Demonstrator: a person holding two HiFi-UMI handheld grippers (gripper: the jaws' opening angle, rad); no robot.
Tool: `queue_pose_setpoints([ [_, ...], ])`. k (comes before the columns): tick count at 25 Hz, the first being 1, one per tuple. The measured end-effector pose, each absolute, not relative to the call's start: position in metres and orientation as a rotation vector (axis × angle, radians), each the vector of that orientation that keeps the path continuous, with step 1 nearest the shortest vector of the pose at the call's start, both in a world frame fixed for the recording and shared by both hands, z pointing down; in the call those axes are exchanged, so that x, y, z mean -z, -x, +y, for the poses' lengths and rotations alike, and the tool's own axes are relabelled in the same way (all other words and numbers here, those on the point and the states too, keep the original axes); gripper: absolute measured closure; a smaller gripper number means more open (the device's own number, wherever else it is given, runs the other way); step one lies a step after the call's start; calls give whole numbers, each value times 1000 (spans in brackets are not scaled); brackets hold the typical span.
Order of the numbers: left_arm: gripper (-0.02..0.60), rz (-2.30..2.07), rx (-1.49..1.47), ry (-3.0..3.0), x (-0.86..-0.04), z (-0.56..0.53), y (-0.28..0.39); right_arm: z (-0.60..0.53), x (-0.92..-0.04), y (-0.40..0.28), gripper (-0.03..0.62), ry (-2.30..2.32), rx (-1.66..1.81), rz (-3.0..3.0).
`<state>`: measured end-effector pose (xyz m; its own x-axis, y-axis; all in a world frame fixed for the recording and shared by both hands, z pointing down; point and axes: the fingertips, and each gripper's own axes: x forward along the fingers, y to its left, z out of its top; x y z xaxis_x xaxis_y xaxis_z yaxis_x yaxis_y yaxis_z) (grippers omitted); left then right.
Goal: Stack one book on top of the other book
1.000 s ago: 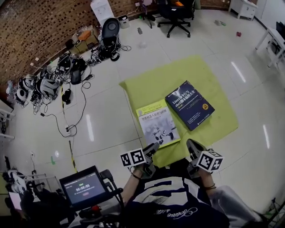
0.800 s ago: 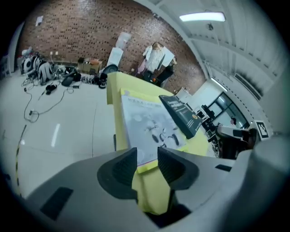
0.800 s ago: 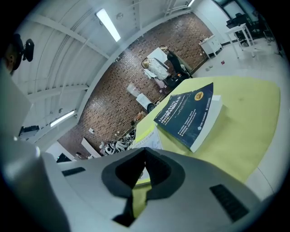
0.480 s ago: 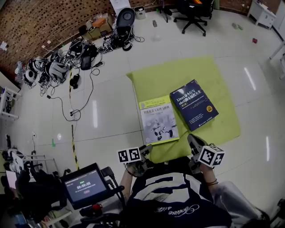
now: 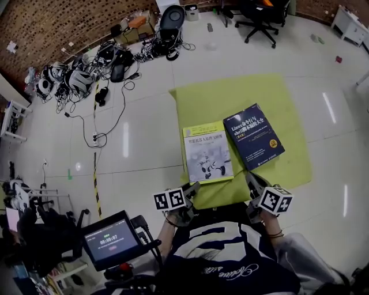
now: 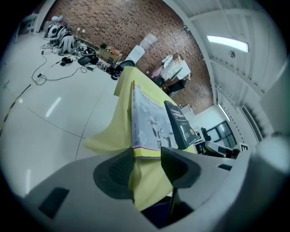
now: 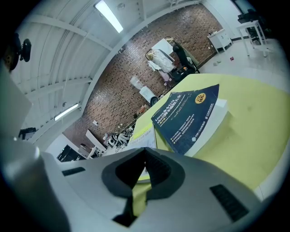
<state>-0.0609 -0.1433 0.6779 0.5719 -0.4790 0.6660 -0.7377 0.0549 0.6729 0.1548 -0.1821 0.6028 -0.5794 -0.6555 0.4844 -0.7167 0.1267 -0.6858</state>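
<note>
Two books lie side by side on a yellow-green cloth on the floor. One is a light book with a white and yellow cover, the other a dark blue book to its right. My left gripper hovers at the cloth's near edge just short of the light book. Its jaws are opening, and only cloth shows between them. My right gripper is shut and empty, its tips meeting in the right gripper view, short of the dark blue book.
A heap of cables and gear lies on the tiled floor at the far left. An office chair stands at the back. A small screen on a stand sits near my left side. A striped tape line runs along the floor.
Both grippers have sunk a little toward the cloth's near edge. The head view has shifted, so the books sit slightly lower right. The books have not moved on the cloth.
</note>
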Motion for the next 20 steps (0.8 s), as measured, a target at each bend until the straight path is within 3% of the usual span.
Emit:
queue_pose_setpoints([
  [20, 393, -976, -213, -1583, -664, -141, 41, -187, -614, -144, 599, -1348, -1487, -2301],
])
